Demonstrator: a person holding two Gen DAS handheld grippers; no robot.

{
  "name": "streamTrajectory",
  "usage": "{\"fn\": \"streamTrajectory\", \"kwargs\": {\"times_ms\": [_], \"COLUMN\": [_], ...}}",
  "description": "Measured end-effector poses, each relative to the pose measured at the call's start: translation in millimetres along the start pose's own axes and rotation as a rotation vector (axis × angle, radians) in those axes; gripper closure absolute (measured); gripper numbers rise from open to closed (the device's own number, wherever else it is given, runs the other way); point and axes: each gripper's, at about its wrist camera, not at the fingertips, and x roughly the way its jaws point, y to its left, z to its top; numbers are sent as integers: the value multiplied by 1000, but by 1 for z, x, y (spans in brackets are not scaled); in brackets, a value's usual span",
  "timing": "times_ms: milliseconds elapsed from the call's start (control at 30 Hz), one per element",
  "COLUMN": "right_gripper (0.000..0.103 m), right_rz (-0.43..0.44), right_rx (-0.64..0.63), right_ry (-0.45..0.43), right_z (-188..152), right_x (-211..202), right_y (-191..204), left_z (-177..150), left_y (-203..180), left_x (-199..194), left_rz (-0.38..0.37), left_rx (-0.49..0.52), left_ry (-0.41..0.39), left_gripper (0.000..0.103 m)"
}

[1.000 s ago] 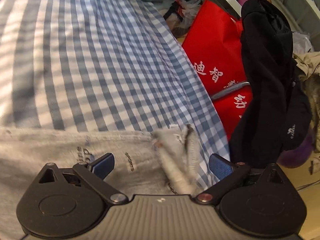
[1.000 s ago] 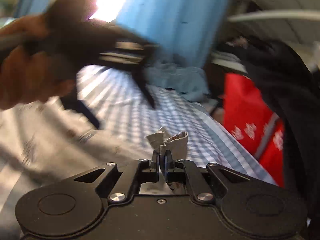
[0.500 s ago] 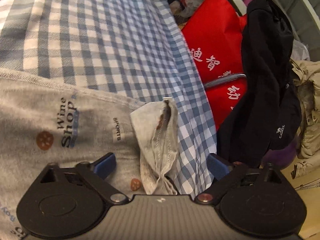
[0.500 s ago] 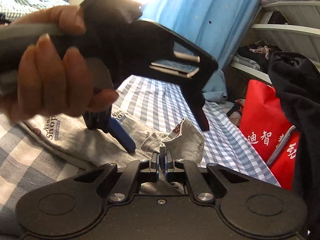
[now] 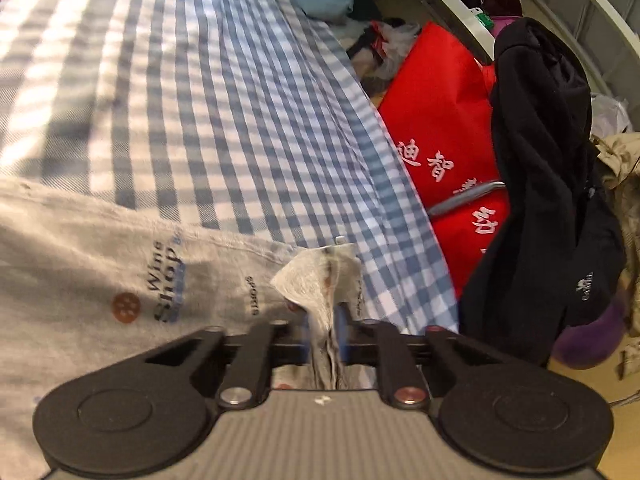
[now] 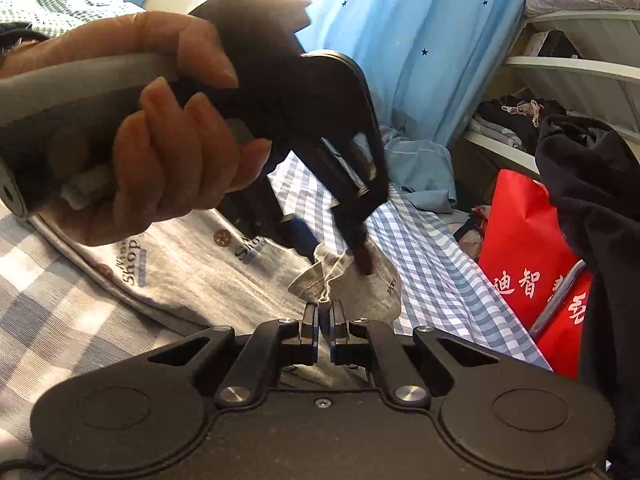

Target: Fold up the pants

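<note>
Grey printed pants (image 5: 120,264) lie on the blue checked bed sheet (image 5: 192,92), near its right edge. My left gripper (image 5: 326,330) is shut on a bunched corner of the pants (image 5: 316,280). My right gripper (image 6: 324,316) is shut on the same bunched corner (image 6: 352,288), just below the left one. In the right wrist view the left gripper (image 6: 340,256) comes down from above, held by a hand (image 6: 160,128). The pants (image 6: 180,268) spread to the left under it.
A red bag (image 5: 444,148) with white characters and a hanging black garment (image 5: 536,184) stand right of the bed. A light blue cloth (image 6: 420,168) lies at the bed's far end, a blue curtain (image 6: 420,40) behind it. White shelves (image 6: 560,64) are at the right.
My left gripper was open above the bunched corner; it has closed on it. The right gripper stays shut on the same corner, and the left gripper has dropped closer to it.
</note>
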Motion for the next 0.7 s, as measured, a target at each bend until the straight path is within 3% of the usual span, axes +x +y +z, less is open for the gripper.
{"fn": "streamTrajectory", "kwargs": {"times_ms": [333,533,700], "right_gripper": [100,100,100], "right_rz": [36,132,215], "right_rx": [-56,-82,-119], "right_ry": [-65,-104,-65], "right_z": [31,58,71], "right_x": [-32,-51,-44], "right_y": [30,71,109], "left_z": [-12,-20,-26], "left_y": [-16,8,42], "left_x": [-70,-128,-148], "left_rz": [162,227,290], "left_rx": [165,225,239], "left_ry": [-51,-98,-108], "left_gripper": [98,98,98]}}
